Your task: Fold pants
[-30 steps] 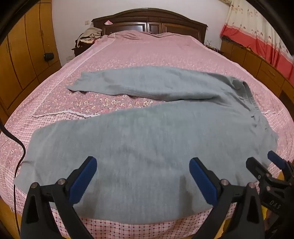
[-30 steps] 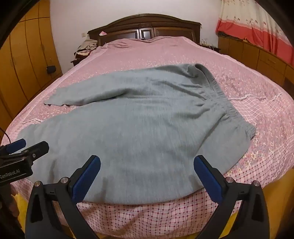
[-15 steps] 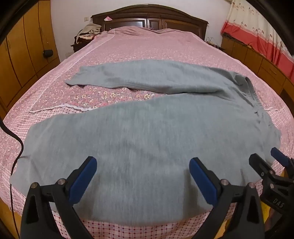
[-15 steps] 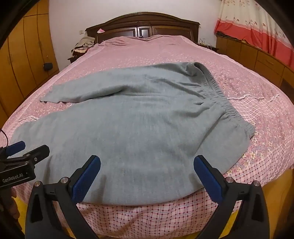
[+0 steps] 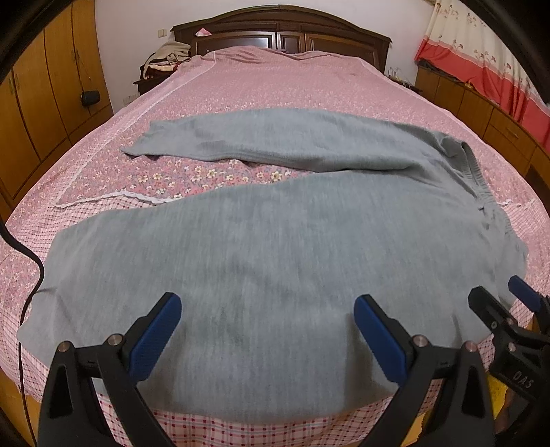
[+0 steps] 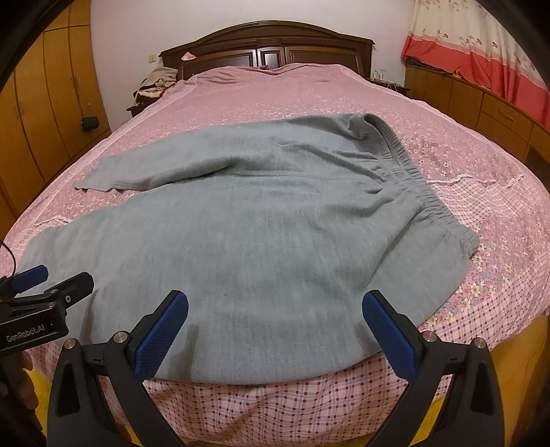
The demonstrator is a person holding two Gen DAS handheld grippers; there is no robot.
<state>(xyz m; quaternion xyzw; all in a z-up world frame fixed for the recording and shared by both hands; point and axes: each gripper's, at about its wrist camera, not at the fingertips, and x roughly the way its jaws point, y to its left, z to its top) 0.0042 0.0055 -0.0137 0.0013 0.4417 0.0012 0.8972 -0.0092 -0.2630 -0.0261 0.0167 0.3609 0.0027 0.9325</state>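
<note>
Grey pants [image 5: 275, 247] lie spread flat on a pink floral bed [image 5: 282, 79]. The waistband is at the right, the two legs run to the left, the far leg apart from the near one. They also show in the right wrist view [image 6: 261, 233], with the elastic waistband [image 6: 412, 172] at the right. My left gripper [image 5: 268, 330] is open and empty over the near leg's front edge. My right gripper [image 6: 275, 326] is open and empty over the seat area near the bed's front edge. Each gripper shows in the other's view: the right one [image 5: 505, 302], the left one [image 6: 51, 278].
A dark wooden headboard [image 5: 282, 31] stands at the far end. Wooden wardrobes [image 5: 41, 86] line the left, low cabinets [image 6: 481, 103] and a red curtain [image 6: 481, 44] the right. A pile of clothes [image 5: 165, 58] sits by the headboard. A black cable [image 5: 31, 268] hangs at the left.
Both grippers have moved slightly forward and lower over the pants' near edge. The pants have not moved.
</note>
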